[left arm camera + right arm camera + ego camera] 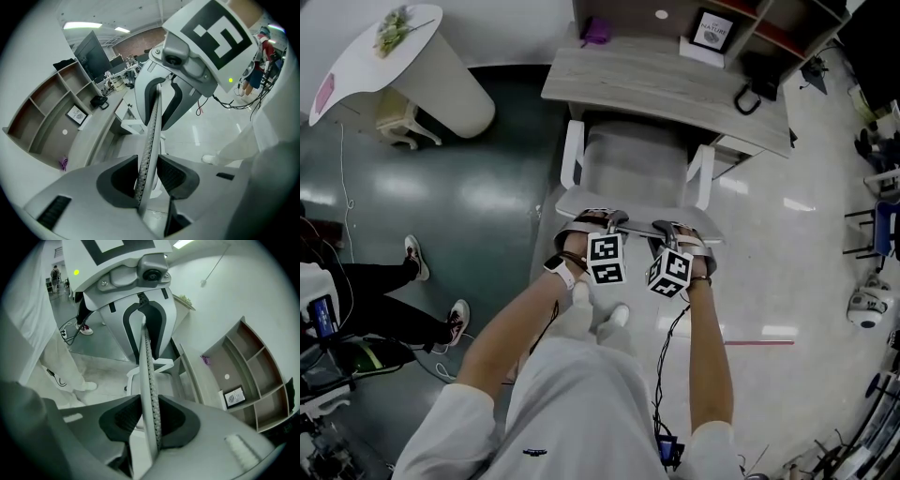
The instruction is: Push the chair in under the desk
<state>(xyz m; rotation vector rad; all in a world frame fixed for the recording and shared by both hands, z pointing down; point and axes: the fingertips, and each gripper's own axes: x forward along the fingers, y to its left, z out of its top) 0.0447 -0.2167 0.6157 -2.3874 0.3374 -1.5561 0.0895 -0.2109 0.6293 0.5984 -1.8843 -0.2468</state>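
Note:
A white chair with a grey seat (633, 164) stands at the wooden desk (666, 84), its seat partly under the desktop. Its thin mesh backrest (637, 208) faces me. In the head view my left gripper (598, 223) and right gripper (667, 230) sit side by side on the backrest's top edge. The left gripper view shows the backrest (152, 126) running between the jaws of the left gripper (149, 168), pads against it. In the right gripper view the backrest (146, 366) is pinched between the dark pads of the right gripper (150, 420).
On the desk's shelf are a framed picture (712, 30), a purple item (598, 31) and a black object (750, 94). A white pedestal table (403, 56) stands far left. A person's legs and shoes (412, 258) are at the left. Stools and gear (872, 234) line the right.

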